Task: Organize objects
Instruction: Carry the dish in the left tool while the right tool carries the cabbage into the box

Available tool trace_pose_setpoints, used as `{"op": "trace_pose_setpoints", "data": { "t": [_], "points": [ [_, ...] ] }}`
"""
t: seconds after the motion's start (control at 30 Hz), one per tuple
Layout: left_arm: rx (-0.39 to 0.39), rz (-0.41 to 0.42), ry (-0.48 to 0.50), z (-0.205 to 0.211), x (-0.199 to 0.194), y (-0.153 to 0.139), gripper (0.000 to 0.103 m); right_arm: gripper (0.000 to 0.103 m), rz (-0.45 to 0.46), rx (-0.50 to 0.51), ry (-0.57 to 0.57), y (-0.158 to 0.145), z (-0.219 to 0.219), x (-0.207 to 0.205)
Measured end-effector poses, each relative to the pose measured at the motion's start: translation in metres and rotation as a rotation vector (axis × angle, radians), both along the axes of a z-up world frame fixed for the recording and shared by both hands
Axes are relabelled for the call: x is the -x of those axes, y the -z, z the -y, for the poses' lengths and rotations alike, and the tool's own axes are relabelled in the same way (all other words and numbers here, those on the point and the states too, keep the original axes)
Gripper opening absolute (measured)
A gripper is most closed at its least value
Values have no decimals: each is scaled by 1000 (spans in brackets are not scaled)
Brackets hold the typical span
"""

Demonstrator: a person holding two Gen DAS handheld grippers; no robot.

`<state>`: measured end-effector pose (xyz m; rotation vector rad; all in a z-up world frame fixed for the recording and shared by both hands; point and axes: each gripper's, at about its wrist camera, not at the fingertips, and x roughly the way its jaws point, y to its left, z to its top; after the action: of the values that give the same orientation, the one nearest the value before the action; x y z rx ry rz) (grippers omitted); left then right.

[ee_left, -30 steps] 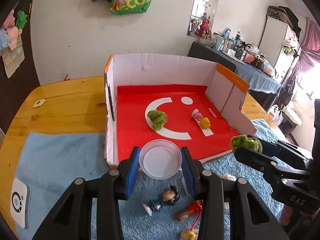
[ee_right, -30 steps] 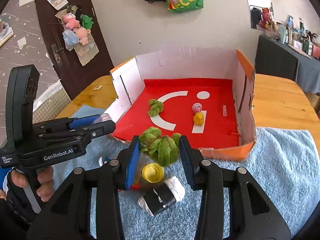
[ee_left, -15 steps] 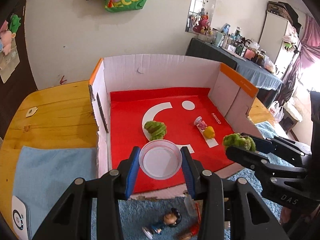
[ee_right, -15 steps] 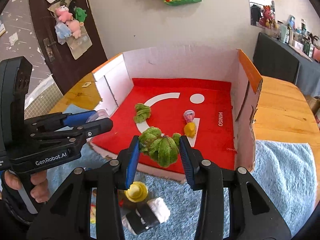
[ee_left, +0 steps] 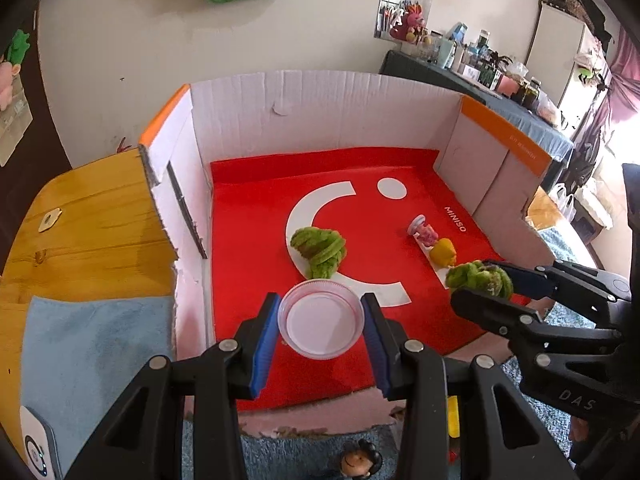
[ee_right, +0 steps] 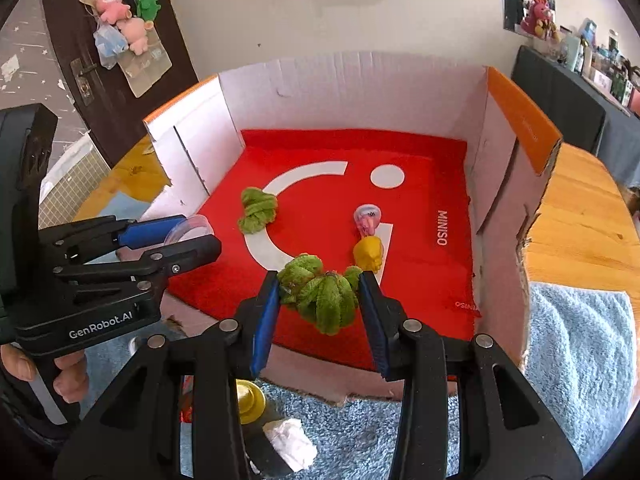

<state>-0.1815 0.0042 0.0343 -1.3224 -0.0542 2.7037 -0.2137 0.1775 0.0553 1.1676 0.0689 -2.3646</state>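
Note:
My left gripper [ee_left: 322,326] is shut on a clear round plastic dish [ee_left: 321,323] and holds it above the front of the red floor of the cardboard box [ee_left: 256,216]. My right gripper [ee_right: 319,302] is shut on a green fuzzy scrunchie [ee_right: 322,298] and holds it over the box's front edge; it also shows in the left wrist view [ee_left: 480,278]. Inside the box lie another green scrunchie [ee_left: 320,246], a small pink capsule toy [ee_left: 423,232] and a yellow toy [ee_left: 442,251].
The box [ee_right: 520,132] has white walls with orange rims and stands on a wooden table [ee_right: 580,232]. A blue towel [ee_right: 580,344] lies in front, with a small figurine [ee_left: 358,460], a yellow-capped bottle [ee_right: 248,398] and crumpled white paper [ee_right: 292,440] on it.
Both grippers have moved forward from above the towel to over the box's front, each still holding its object. The toys on the towel have slipped below and behind them.

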Motion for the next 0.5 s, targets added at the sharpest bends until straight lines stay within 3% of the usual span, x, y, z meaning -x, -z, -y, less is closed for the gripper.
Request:
{"op": "trace_pose_setpoints", "data": {
  "t": [0.5],
  "points": [
    [1,44,1,2,15,12,42,38,33,-21,-1,12,5,12]
  ]
}}
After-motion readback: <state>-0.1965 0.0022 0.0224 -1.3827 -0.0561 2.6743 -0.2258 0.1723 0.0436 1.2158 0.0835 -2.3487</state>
